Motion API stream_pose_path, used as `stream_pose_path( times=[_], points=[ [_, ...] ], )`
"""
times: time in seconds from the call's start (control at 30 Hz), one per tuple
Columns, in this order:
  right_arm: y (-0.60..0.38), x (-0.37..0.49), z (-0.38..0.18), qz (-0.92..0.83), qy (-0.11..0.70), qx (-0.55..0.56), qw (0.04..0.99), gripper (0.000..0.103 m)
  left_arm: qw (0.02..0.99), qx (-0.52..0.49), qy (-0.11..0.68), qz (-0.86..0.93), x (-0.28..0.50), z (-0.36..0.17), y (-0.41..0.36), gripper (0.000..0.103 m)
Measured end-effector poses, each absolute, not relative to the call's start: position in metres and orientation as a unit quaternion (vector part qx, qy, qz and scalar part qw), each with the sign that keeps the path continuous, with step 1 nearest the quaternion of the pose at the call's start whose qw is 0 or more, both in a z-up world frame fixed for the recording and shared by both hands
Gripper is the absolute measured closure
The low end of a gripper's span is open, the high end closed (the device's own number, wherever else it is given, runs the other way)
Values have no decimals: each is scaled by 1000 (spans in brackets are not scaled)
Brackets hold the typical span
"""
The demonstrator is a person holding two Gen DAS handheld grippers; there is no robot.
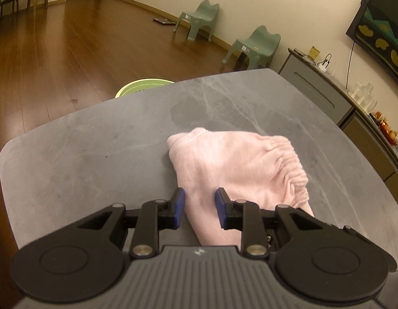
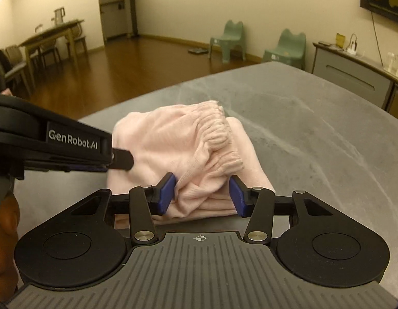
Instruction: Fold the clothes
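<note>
Both grippers stand spread apart, gripping nothing: the left gripper (image 1: 200, 207) and right gripper (image 2: 202, 193) straddle the folded pink garment (image 1: 235, 164) (cloth between the pads). Only the right wrist view shows the person's hand (image 2: 4, 229).

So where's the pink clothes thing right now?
The pink garment lies bunched on the grey table, in the middle of both wrist views, with the open right gripper and open left gripper each straddling its near edge.

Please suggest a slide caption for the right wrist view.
Open right hand-held gripper straddling a folded pink garment on the grey table, left hand-held gripper alongside.
</note>
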State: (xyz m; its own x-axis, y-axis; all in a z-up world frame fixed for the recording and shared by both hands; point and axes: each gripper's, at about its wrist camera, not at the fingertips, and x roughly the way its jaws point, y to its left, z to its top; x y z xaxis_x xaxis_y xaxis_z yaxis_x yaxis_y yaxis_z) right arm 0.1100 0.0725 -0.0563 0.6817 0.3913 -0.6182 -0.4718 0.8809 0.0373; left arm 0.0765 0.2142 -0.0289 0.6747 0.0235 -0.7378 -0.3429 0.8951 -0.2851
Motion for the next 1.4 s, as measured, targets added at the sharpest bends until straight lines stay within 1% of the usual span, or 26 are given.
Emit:
stream_pose_path(
  times=[0.1, 0.23, 0.37, 0.4, 0.47, 0.5, 0.57, 0.7, 0.8, 0.9, 1.03, 1.1, 1.2, 1.4],
  points=[
    [64, 98, -44, 236, 317, -55, 917, 52, 895, -197, 387, 99, 68, -23, 211, 77],
    [22, 67, -34, 206, 316, -57, 924, 44, 903, -174, 382, 86, 52, -14, 197, 77],
    [-30, 35, -28, 166, 322, -58, 930, 39, 913, -135, 382, 53, 30, -11, 161, 76],
    [-43, 27, -27, 156, 323, -59, 932, 36, 916, -123, 381, 33, 25, -11, 146, 74],
    [-68, 11, -24, 135, 326, -59, 934, 34, 916, -109, 384, -33, 19, -11, 110, 65],
    [-83, 3, -22, 123, 327, -59, 935, 34, 913, -97, 389, -75, 17, -12, 87, 57],
    [-135, -12, -12, 63, 331, -50, 940, 34, 902, -66, 397, -158, 12, -12, 37, 56],
    [-251, -35, 9, -75, 335, -22, 939, 22, 872, -31, 406, -272, -1, 1, -58, 55],
    [-333, -49, 17, -169, 341, 3, 925, 22, 853, -11, 401, -334, -9, 18, -123, 51],
    [-388, -65, 12, -219, 333, 22, 917, 22, 841, 5, 394, -371, -17, 31, -181, 48],
    [-434, -79, 2, -230, 321, 67, 916, 22, 832, 33, 388, -396, -25, 33, -245, 46],
    [-449, -82, 3, -233, 312, 79, 918, 22, 828, 48, 389, -400, -28, 28, -268, 46],
    [-470, -78, 2, -250, 300, 92, 916, 16, 825, 67, 392, -403, -28, 20, -296, 46],
    [-505, -56, -17, -243, 309, 117, 912, 16, 820, 92, 405, -394, -18, 4, -336, 46]
  ],
)
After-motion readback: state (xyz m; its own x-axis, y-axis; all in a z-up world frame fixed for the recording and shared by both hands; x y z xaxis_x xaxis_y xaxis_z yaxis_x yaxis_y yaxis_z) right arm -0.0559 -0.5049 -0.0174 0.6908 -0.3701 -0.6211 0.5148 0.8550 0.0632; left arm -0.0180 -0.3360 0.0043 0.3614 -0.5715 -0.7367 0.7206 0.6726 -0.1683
